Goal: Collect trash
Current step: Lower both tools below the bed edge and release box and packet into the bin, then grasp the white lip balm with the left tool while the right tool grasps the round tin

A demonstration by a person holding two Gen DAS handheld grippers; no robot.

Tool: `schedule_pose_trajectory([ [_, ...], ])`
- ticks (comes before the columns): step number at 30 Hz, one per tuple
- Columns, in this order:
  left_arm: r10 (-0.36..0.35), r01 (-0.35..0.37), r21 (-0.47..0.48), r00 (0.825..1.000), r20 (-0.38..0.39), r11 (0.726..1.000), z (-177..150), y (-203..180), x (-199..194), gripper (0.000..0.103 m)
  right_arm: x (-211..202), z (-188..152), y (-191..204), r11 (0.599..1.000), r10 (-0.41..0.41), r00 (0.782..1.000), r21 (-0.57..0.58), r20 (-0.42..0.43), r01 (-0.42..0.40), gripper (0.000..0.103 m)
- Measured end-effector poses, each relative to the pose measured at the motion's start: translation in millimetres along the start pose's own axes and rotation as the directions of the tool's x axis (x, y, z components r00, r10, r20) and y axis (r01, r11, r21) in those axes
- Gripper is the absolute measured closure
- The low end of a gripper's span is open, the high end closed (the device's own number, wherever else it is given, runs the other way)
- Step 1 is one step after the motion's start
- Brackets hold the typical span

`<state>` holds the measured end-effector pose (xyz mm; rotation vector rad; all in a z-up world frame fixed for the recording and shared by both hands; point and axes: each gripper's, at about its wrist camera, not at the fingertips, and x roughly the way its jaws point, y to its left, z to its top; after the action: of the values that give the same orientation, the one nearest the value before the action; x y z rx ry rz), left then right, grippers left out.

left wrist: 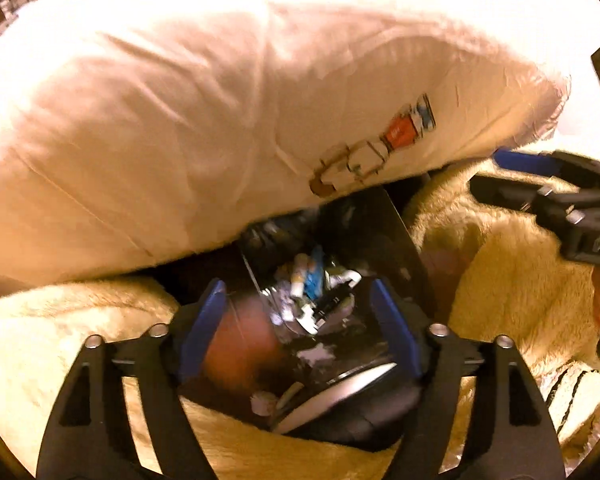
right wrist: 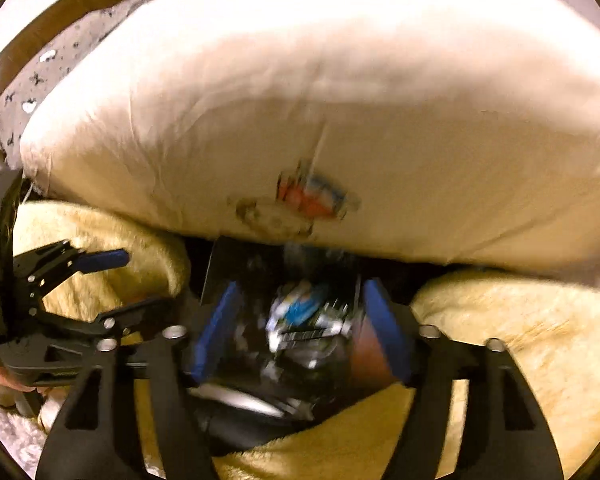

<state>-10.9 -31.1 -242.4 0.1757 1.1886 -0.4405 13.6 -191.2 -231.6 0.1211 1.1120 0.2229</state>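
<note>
Both sets of tongs, left gripper and right gripper, are hanging open and empty over the trash bag; they should be pulling clear without snagging its rim.

Your big white pillow hides the far part of the black trash bag, so you cannot see how deep it goes. The picture edges cut the pillow off on both sides. The small trash in the bag is a jumble, too small to tell apart. In your right wrist view the trash is all smeared, and the colored print on the pillow is too blurry to read. Your right gripper is cut off at the edge of your left wrist view. The fuzzy yellow blanket runs out of sight.
</note>
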Motion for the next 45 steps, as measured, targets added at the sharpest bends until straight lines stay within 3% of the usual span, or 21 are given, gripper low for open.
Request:
schedule_pose_trajectory([
  [5, 0.036, -0.037, 0.002, 0.994, 0.107, 0.999, 24, 9, -42, 0.021, -43, 29, 3, 0.993, -0.093, 0.982, -0.053, 0.165, 0.104, 0.018],
  [8, 0.086, -0.089, 0.005, 0.976, 0.199, 0.996, 45, 17, -71, 0.018, -63, 47, 2, 0.989, -0.120, 0.962, -0.060, 0.245, 0.139, 0.017],
  [13, 0.139, -0.142, -0.009, 0.947, 0.291, 0.990, 76, 28, -98, 0.017, -83, 78, -2, 0.980, -0.157, 0.930, -0.066, 0.332, 0.188, 0.017],
  [18, 0.147, -0.141, -0.043, 0.927, 0.344, 0.989, 118, 44, -107, 0.017, -87, 110, -11, 0.973, -0.192, 0.904, -0.048, 0.381, 0.227, 0.016],
  [25, 0.154, -0.135, -0.075, 0.910, 0.385, 0.988, 171, 52, -101, 0.018, -77, 153, -27, 0.974, -0.198, 0.893, -0.024, 0.404, 0.227, 0.016],
  [30, 0.206, -0.168, -0.127, 0.887, 0.412, 0.977, 214, 68, -92, 0.019, -63, 198, -50, 0.966, -0.241, 0.874, 0.022, 0.423, 0.256, 0.016],
  [33, 0.217, -0.165, -0.159, 0.888, 0.405, 0.973, 238, 78, -86, 0.025, -54, 220, -61, 0.963, -0.260, 0.866, 0.046, 0.427, 0.267, 0.016],
  [37, 0.226, -0.172, -0.170, 0.895, 0.384, 0.970, 266, 84, -71, 0.029, -39, 250, -78, 0.977, -0.212, 0.872, 0.088, 0.441, 0.193, 0.016],
  [42, 0.221, -0.165, -0.187, 0.914, 0.339, 0.968, 294, 89, -45, 0.037, -21, 290, -78, 0.960, -0.270, 0.837, 0.064, 0.476, 0.273, 0.016],
  [45, 0.210, -0.147, -0.213, 0.926, 0.313, 0.966, 300, 95, -29, 0.041, -5, 314, -80, 0.956, -0.280, 0.847, 0.053, 0.452, 0.288, 0.016],
])
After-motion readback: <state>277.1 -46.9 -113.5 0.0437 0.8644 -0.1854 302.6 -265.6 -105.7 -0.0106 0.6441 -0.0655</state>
